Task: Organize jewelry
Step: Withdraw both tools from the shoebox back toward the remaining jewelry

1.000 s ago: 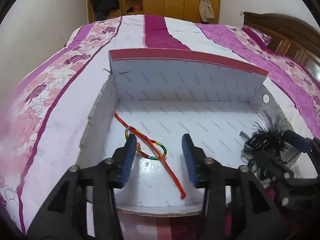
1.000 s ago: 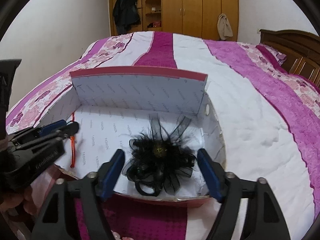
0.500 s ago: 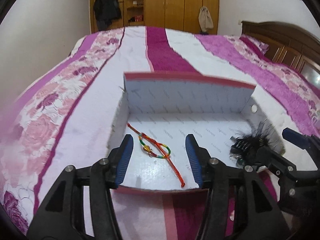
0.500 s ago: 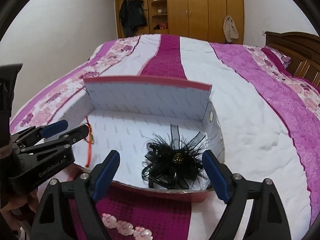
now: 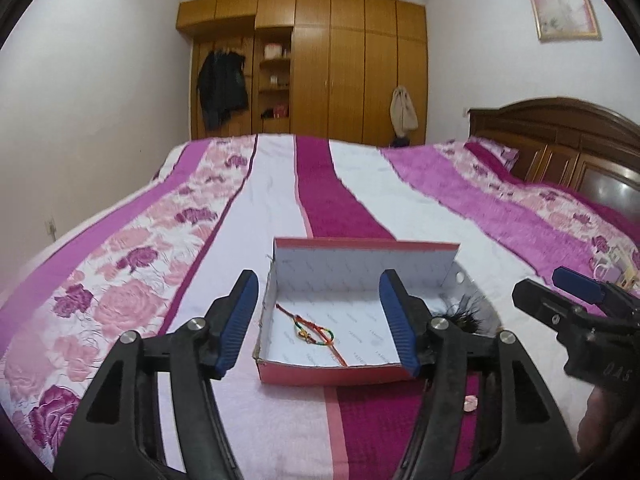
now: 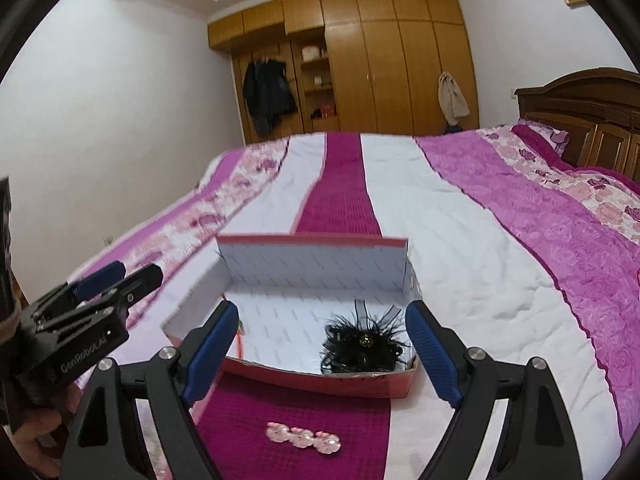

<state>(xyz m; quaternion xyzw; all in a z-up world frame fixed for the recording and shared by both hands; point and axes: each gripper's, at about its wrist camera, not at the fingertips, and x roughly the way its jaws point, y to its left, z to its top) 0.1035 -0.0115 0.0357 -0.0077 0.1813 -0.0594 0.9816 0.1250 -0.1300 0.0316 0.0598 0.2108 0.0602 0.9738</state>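
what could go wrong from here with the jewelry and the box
1. The pink flower hair clip lies on the bedspread outside the box, close under the right gripper; it may be overlooked or knocked.
2. The box sits on soft bedding, so pressing on it could tip it.
3. The cord bracelet and black feather piece share one open space and could tangle.

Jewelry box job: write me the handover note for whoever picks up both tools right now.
Left tool: open, nothing between its pads; its jaws have just been opening. It hangs back from the box.
Right tool: open, empty.
In the box: the multicolour cord bracelet on the left side of the floor, the black feather hair piece on the right.
Done: those two are in.
Left: the pink flower clip lies on the bedspread in front of the box, nearest the right tool. Box is open.
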